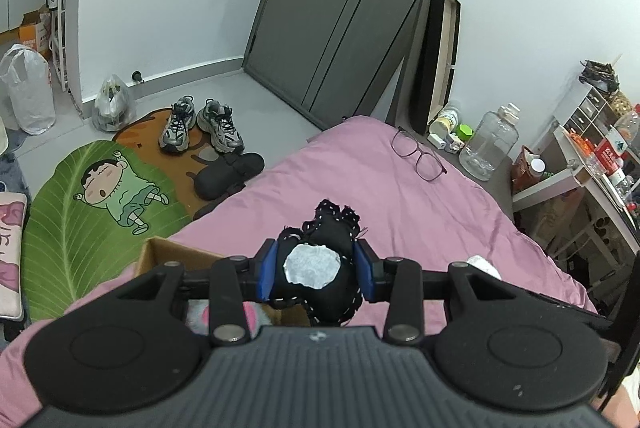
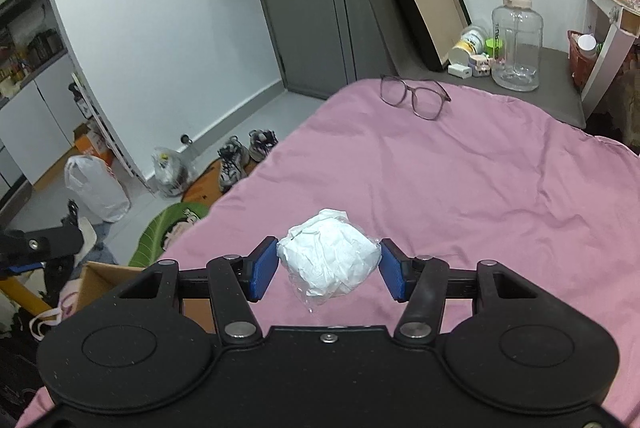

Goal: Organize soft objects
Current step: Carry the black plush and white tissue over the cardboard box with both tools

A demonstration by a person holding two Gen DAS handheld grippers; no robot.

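Observation:
My left gripper (image 1: 318, 270) is shut on a black stuffed toy (image 1: 320, 248) with white stitching and a white round patch, held above the pink bed (image 1: 400, 195), just right of an open cardboard box (image 1: 168, 254). My right gripper (image 2: 327, 268) is shut on a crumpled white bundle in clear plastic (image 2: 330, 258), held over the pink bed (image 2: 460, 187). The cardboard box (image 2: 100, 278) shows at the lower left of the right wrist view, with the left gripper's body (image 2: 44, 244) beside it.
Glasses (image 1: 418, 155) lie on the bed's far side, also in the right wrist view (image 2: 416, 95). A clear water jug (image 2: 516, 39) and small jars stand on the grey ledge. Shoes (image 1: 200, 125), slippers, a leaf rug (image 1: 80, 220) and plastic bags are on the floor at left.

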